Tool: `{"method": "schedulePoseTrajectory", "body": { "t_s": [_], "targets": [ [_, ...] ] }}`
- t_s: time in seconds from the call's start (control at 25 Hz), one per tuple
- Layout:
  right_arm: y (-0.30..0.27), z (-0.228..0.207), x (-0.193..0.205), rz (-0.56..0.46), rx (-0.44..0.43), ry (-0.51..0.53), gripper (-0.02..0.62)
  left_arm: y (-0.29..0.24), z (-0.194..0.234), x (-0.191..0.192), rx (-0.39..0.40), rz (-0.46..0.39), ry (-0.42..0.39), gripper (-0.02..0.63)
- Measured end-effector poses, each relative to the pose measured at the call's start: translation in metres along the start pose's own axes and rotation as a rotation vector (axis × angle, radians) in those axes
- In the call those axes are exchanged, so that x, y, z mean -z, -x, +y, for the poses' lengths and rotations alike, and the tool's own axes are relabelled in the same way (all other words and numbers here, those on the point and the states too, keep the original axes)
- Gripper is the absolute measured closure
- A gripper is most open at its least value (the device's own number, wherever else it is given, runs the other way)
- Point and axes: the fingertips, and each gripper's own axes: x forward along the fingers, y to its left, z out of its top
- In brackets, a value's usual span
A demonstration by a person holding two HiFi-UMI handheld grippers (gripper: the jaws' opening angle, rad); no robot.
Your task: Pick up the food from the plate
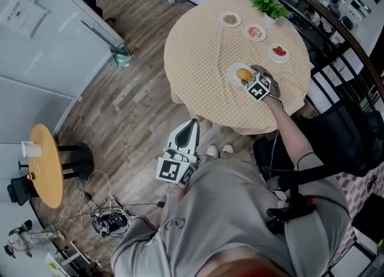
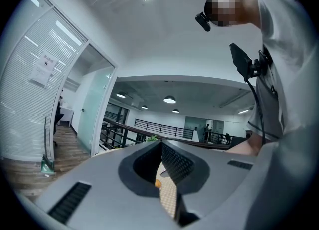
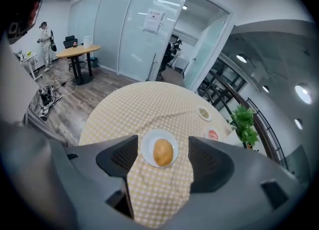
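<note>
A golden-brown, rounded piece of food (image 1: 243, 75) lies on a small white plate (image 1: 233, 73) on the round table with the yellow checked cloth (image 1: 198, 48). My right gripper (image 1: 253, 73) hovers right beside that plate, open. In the right gripper view the food (image 3: 163, 152) and its plate (image 3: 147, 144) show in the gap of the right gripper (image 3: 163, 147), with both jaws wide apart and clear of them. My left gripper (image 1: 191, 125) hangs low by my body, off the table, shut and empty. The left gripper (image 2: 160, 147) points up toward the ceiling.
Three more small plates (image 1: 230, 19) (image 1: 255, 32) (image 1: 279, 52) with food and a green plant (image 1: 269, 5) stand on the table's far side. A small yellow side table (image 1: 45, 165) with a white cup (image 1: 30, 148) stands at left, with cables (image 1: 108, 216) on the floor.
</note>
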Motion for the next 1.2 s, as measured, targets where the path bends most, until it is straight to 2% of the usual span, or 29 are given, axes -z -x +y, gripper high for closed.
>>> {"method": "schedulePoseTrajectory", "body": {
  "t_s": [0.36,0.64,0.92,1.2],
  "targets": [
    [-0.087,0.003,0.028,0.12,-0.081,0.036,0.282,-0.008,0.002,0.0,-0.028,0.02,0.0,0.595],
    [-0.14,0.005,0.055,0.234,-0.114,0.107,0.282,-0.018,-0.001,0.004,-0.029,0.033,-0.001,0.595],
    [-0.162,0.005,0.067,0.268,-0.168,0.088,0.282,-0.024,0.008,0.019,-0.057,0.072,0.024,0.595],
    [-0.173,0.002,0.067,0.249,-0.197,0.039,0.282,-0.033,0.02,0.024,-0.087,0.083,0.022,0.595]
  ]
}}
